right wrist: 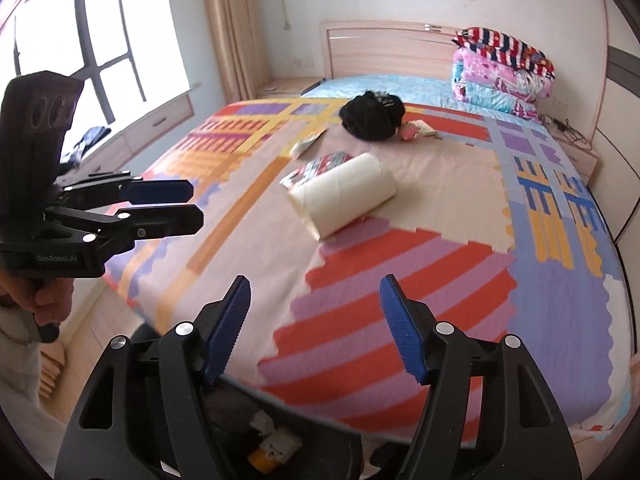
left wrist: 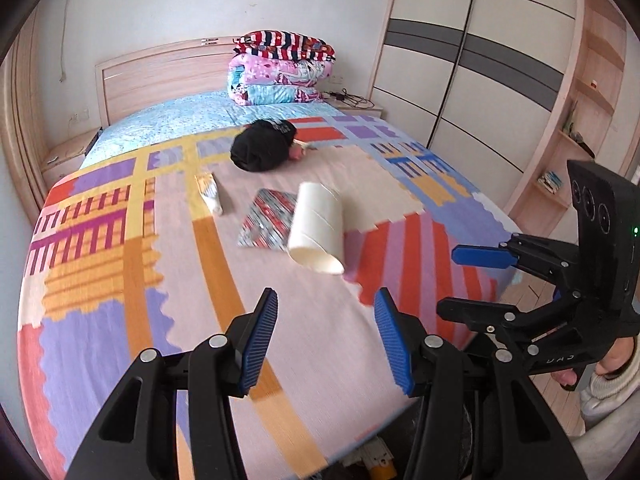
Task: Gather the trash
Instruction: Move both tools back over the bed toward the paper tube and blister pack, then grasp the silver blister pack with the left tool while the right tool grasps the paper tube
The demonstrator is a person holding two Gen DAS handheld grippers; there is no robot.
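A white paper roll (left wrist: pixel 316 232) (right wrist: pixel 344 196) lies on its side on the patterned bedspread (left wrist: pixel 120 240) (right wrist: pixel 440 184). Behind the roll lies a red and silver wrapper (left wrist: pixel 266 218) (right wrist: pixel 320 166). A yellow and white packet (left wrist: pixel 210 192) (right wrist: pixel 306 144) lies further left. Beyond them are a black bundle (left wrist: pixel 262 144) (right wrist: pixel 372 116) and a small pink scrap (left wrist: pixel 298 152) (right wrist: pixel 410 132). My left gripper (left wrist: pixel 328 304) (right wrist: pixel 196 205) is open and empty over the bed's near edge. My right gripper (right wrist: pixel 314 286) (left wrist: pixel 448 280) is open beside it, also empty.
Below the bed's edge a dark container (right wrist: pixel 240 412) holds white and yellow bits (left wrist: pixel 376 456). Folded quilts (left wrist: pixel 280 68) are stacked by the headboard (left wrist: pixel 160 76). A wardrobe (left wrist: pixel 480 60) lines the right wall, and a window (right wrist: pixel 80 40) the left. A hand (left wrist: pixel 568 376) grips the right tool.
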